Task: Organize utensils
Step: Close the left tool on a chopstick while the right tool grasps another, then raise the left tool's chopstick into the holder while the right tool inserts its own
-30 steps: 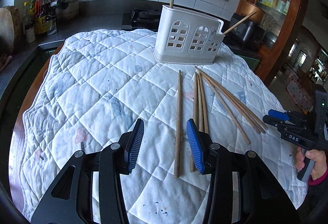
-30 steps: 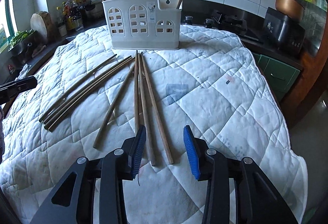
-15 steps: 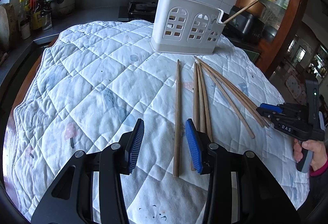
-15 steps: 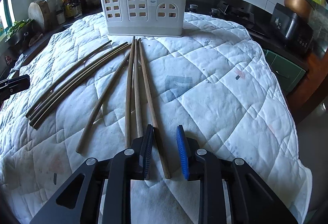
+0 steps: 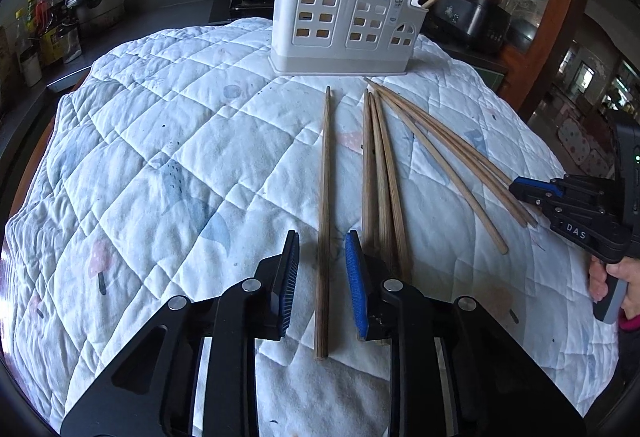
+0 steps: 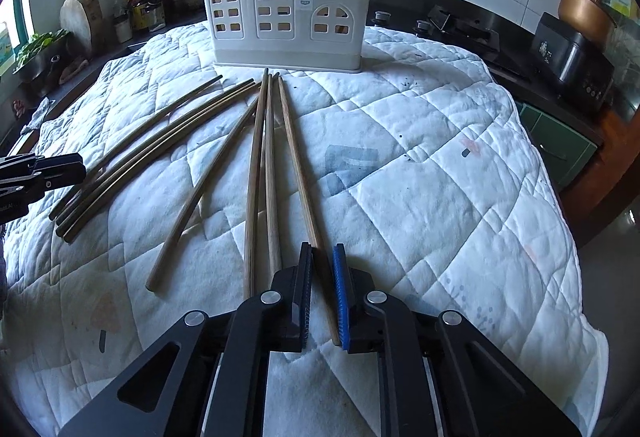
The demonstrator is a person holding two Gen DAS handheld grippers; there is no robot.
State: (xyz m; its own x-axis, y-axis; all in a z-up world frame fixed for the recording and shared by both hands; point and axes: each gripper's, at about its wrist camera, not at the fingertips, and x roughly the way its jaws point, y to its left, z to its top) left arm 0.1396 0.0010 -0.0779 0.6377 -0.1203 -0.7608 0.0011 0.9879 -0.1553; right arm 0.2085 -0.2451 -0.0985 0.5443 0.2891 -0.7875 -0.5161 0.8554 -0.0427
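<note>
Already both pairs of tongs are low over the loose chopsticks, and the risks follow from how closely the sticks lie. The left tongs (image 5: 322, 269) are narrow and closing, with a lone chopstick (image 5: 325, 197) between the pads; the pads do not yet press on it. If they shut off-centre, the round stick could roll or pivot on the soft quilt (image 5: 168, 141) and slip out. A bundle of three chopsticks (image 5: 380, 173) lies just beside the right pad, so that finger might nudge or catch one of them.

The right tongs (image 6: 322, 293) are nearly shut on the rightmost chopstick (image 6: 296, 157) of that bundle, gripping it near the end farthest from the white holder (image 6: 286, 17). Held so far from its middle, the stick may droop or swing when lifted, and could miss the holder's opening or knock its neighbours.

All the chopsticks are slim, plain wood, darker at some ends, and fan out from the foot of the holder toward the tongs. More lie on the quilt in front of the holder, fanned out to one side. Two already stand in the holder, one at each end, leaning outward.
</note>
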